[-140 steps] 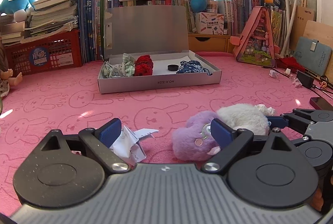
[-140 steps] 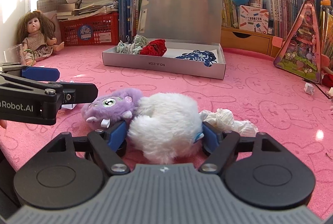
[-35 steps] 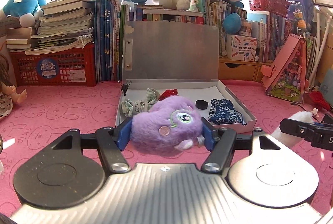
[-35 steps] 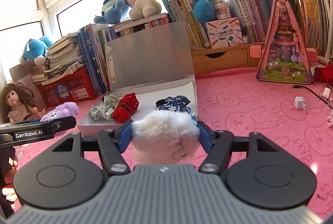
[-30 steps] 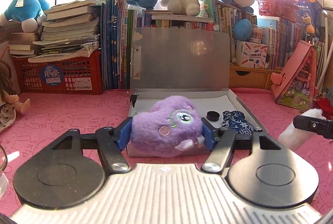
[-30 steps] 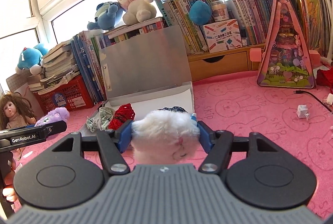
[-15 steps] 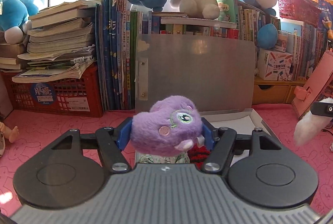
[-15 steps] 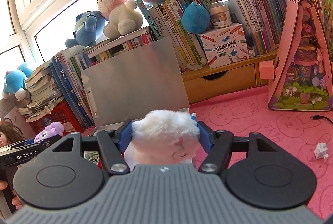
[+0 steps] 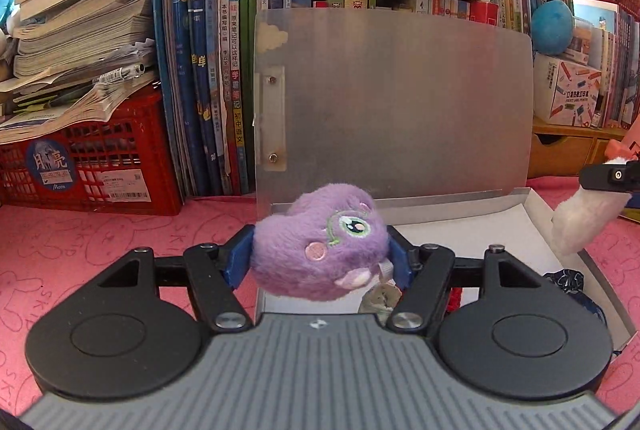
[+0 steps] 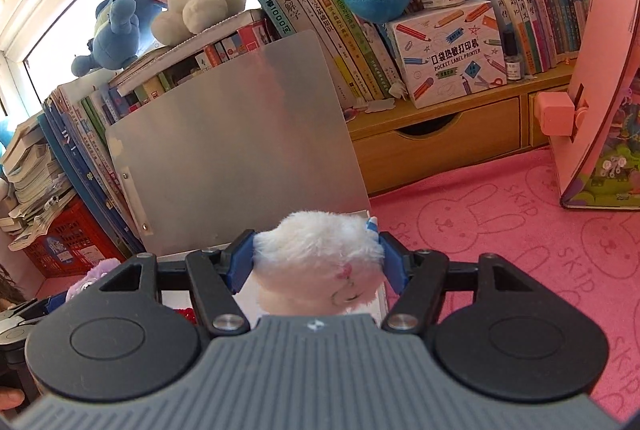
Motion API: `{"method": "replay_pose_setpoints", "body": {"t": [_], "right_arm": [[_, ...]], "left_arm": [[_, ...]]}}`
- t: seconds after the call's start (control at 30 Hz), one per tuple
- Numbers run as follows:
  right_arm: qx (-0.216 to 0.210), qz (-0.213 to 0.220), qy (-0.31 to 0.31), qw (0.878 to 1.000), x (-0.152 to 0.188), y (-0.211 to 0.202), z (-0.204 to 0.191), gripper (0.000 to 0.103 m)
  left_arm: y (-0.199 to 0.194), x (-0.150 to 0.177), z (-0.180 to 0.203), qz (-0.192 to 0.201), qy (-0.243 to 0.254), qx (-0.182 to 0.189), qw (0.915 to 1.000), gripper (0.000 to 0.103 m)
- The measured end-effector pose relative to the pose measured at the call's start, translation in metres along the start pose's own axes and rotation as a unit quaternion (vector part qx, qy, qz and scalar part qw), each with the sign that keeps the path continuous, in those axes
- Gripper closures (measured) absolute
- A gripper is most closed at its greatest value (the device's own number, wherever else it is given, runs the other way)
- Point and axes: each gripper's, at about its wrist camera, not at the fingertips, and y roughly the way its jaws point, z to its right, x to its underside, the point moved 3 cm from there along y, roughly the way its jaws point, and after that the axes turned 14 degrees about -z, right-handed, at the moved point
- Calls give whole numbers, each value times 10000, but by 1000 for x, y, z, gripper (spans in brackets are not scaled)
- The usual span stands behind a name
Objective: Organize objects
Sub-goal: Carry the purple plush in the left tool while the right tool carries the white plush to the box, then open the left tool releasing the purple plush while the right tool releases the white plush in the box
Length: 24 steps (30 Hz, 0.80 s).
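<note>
- Both sets of jaws are clamped on plush toys, and I see fur bulging past the blue pads in each wrist view.
- On my left gripper (image 9: 320, 262) the pads press into the sides of a purple plush (image 9: 320, 242), its embroidered green eye and pink cheek spot facing my camera.
- That purple plush hangs above the near left part of the open box (image 9: 576, 262), whose white floor shows behind and to the right of it.
- My right gripper (image 10: 318, 262) squeezes a white fluffy plush (image 10: 316, 254) between its pads; a small pink mark and a thin curved line show on the fur nearest the lens.
- From the right wrist view, the white plush sits over the box's right edge, with the pink bunny-print mat (image 10: 520, 230) just beside it.
- From the left wrist view, I see the right gripper's black tip at the far right with the white plush dangling under it, over the box's right wall.
- Behind both toys stands the box's grey lid (image 9: 400, 98), upright and leaning against the row of books (image 9: 208, 70).
- Inside the box I can make out a dark blue patterned pouch (image 9: 572, 282) by the right wall and a bit of red knit (image 9: 454, 298) under my left gripper's finger; the rest is hidden by the gripper body.
- A red crate (image 9: 88, 158) with stacked books on it stands to the left of the lid.
</note>
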Motion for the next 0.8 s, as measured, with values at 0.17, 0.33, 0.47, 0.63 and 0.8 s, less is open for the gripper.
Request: {"method": "replay_pose_setpoints", "body": {"t": [0.17, 0.33, 0.47, 0.63, 0.8], "right_arm": [[-17, -75, 92, 9999, -7, 26, 1, 36], [-103, -136, 226, 9996, -13, 45, 5, 36], [-104, -186, 211, 9996, -12, 56, 6, 36], [-99, -304, 248, 9992, -5, 67, 9, 34], [-135, -308, 275, 9991, -4, 60, 9, 24]], "left_arm": [[21, -1, 0, -76, 96, -17, 9999, 32], [38, -1, 0, -208, 112, -7, 9997, 32], [45, 1, 3, -220, 215, -43, 9995, 32], [48, 4, 7, -198, 366, -109, 9991, 31], [42, 3, 10, -145, 433, -166, 9988, 20]]}}
